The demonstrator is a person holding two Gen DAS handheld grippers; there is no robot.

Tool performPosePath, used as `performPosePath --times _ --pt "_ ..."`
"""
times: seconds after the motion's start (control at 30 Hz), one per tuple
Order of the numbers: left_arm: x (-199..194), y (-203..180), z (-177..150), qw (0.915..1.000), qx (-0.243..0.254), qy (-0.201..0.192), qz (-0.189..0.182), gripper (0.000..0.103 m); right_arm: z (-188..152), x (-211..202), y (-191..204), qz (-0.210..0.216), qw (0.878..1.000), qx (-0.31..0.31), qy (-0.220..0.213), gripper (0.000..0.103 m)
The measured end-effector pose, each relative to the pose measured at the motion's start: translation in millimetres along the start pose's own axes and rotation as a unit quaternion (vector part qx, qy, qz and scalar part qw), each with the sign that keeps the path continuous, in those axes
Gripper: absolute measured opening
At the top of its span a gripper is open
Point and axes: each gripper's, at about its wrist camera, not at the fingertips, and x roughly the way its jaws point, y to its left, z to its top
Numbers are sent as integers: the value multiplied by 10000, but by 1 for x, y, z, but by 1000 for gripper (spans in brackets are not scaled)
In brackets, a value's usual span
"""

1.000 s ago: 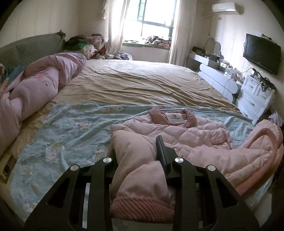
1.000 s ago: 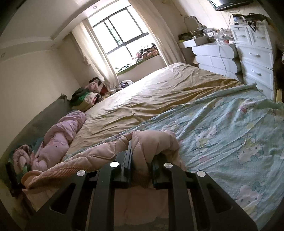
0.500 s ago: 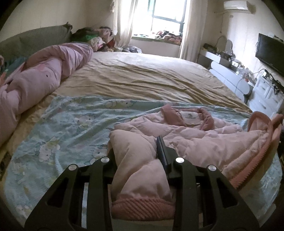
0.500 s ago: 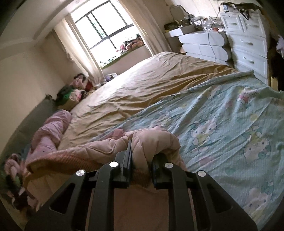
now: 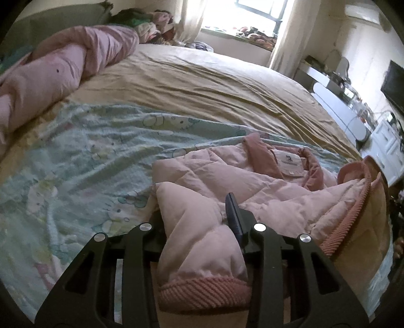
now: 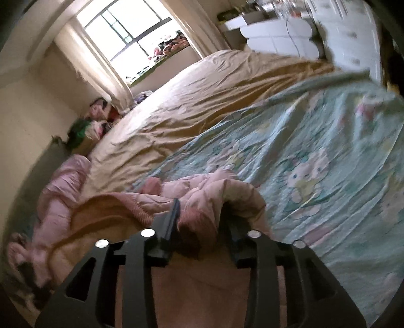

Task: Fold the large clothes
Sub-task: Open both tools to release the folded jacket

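Pink jacket (image 5: 265, 194) label: left view only | left tongs (image 5: 199, 222) holding sleeve | right tongs (image 6: 202, 217) parting, jacket between

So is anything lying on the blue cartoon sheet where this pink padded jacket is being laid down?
Nothing visible: the pink padded jacket lies alone on the blue cartoon-print sheet; the rolled pink quilt sits far off.

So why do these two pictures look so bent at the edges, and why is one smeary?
Both views are fisheye, so the room curves toward dark corners. In the left wrist view the window is blown out white, but the pink jacket is fairly sharp. In the right wrist view the printed sheet and dresser are smeared by motion.
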Motion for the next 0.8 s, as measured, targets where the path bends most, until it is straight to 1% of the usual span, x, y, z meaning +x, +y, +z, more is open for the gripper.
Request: performPosePath --times 0.03,0.07,0.1,0.13,0.17,0.23,0.27,0.37,0.4,0.47,0.53,0.6,0.63,0.67,0.7,0.73,0.8 --pt "4 2 -2 10000 -88 7 -41 31 1 -2 -2 103 9999 68 -12 51" --pt "6 2 -2 9999 -108 15 -42 31 2 -6 -2 225 9997 112 -58 66" --pt "8 1 -2 9999 -102 21 -29 31 3 -11 0 263 9995 83 -127 72" --pt "10 1 -3 10000 -86 22 -4 32 2 -16 4 168 9996 7 -221 77" --pt "11 0 -2 10000 -86 20 -6 32 0 -24 8 73 9993 -145 -337 77" --pt "12 0 -2 9999 -104 15 -36 34 -7 -32 18 113 9980 -430 -459 78" --pt "11 -1 -2 9999 -101 9 -45 35 -16 -36 26 65 9964 -693 -493 79" --pt "7 -4 1 10000 -42 -35 -78 40 -40 -33 44 -73 9897 -1388 -338 79" --pt "5 -4 2 9999 -17 -62 -94 42 -54 -29 53 -151 9843 -1742 -225 79" --pt "0 -5 2 9999 6 -97 -134 48 -71 -21 62 -280 9759 -2162 -76 79" --pt "-5 -5 5 9997 14 -145 -196 59 -89 -8 69 -513 9665 -2513 92 80" --pt "-11 -7 6 9995 48 -192 -231 66 -101 2 72 -759 9586 -2742 139 82" --pt "-14 -9 7 9994 65 -224 -245 68 -104 2 70 -784 9578 -2762 112 83" --pt "-16 -11 7 9994 86 -245 -245 69 -105 2 68 -769 9588 -2734 102 84" --pt "-20 -13 7 9992 117 -279 -252 73 -106 3 67 -750 9602 -2690 103 84" --pt "-24 -14 7 9991 133 -325 -257 82 -107 3 66 -731 9616 -2643 109 84" --pt "-34 -17 6 9985 194 -492 -140 91 -108 3 63 -696 9629 -2606 116 84"
